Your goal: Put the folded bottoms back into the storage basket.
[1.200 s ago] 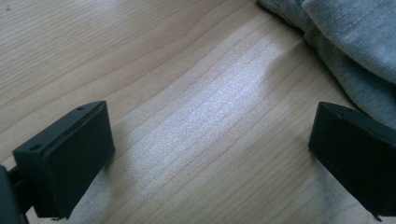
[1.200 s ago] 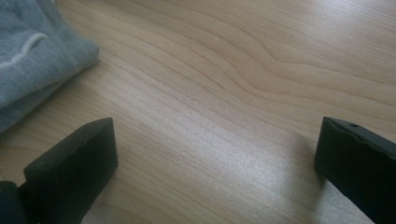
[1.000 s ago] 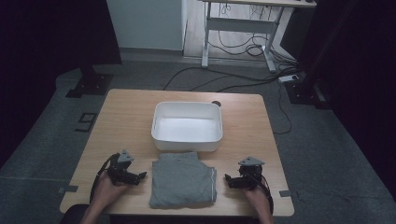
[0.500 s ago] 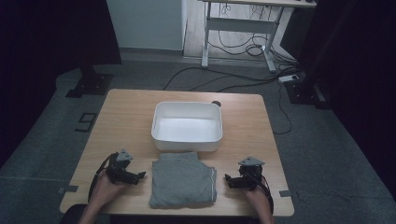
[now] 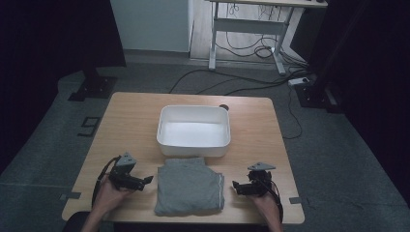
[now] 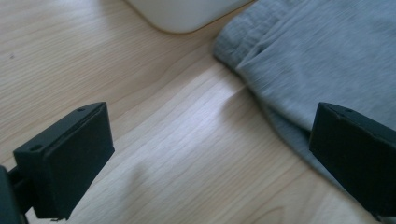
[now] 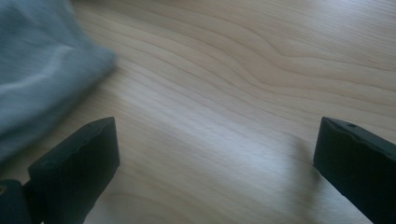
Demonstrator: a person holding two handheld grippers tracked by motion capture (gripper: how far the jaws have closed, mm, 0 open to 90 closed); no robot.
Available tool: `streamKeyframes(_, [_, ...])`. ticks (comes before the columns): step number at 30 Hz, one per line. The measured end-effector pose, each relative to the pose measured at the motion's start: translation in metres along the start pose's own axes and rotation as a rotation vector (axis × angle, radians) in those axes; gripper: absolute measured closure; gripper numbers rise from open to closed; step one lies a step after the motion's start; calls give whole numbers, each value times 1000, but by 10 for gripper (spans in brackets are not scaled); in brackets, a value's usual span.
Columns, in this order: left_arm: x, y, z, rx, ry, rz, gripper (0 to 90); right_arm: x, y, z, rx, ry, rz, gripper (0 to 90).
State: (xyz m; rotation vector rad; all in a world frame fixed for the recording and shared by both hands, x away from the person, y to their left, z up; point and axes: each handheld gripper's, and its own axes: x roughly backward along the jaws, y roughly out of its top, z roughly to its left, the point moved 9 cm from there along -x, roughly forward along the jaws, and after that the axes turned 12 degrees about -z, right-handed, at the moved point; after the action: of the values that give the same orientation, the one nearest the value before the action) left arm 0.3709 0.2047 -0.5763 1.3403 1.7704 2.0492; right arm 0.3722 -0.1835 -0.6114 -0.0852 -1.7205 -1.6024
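A folded grey cloth (image 5: 189, 186) lies near the table's front edge, just in front of an empty white tub (image 5: 194, 130). My left gripper (image 5: 149, 180) rests on the wood at the cloth's left side, open, its tips pointing at the cloth edge. In the left gripper view the cloth (image 6: 322, 56) reaches under the right jaw and the tub corner (image 6: 182, 14) shows at the top. My right gripper (image 5: 235, 186) sits open on the wood to the right of the cloth. In the right gripper view the cloth (image 7: 42, 70) is blurred at the left.
The wooden table (image 5: 135, 121) is bare on both sides of the tub. A small dark object (image 5: 223, 107) sits behind the tub's far right corner. Cables and a desk frame (image 5: 251, 29) lie on the floor beyond.
Both grippers have held nearly still beside the cloth. The cloth and tub have not moved.
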Motion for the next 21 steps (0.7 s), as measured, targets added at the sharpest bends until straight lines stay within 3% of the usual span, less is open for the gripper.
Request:
streamKeyframes(10, [-7, 4, -27, 4, -36, 18, 0, 16, 21, 39, -13, 106, -31, 5])
streamKeyframes(18, [-14, 2, -44, 0, -60, 36, 0, 19, 35, 64, -17, 170, -40, 4])
streamKeyframes(21, [-18, 4, -50, 4, -72, 40, 0, 15, 39, 75, -13, 188, -20, 4])
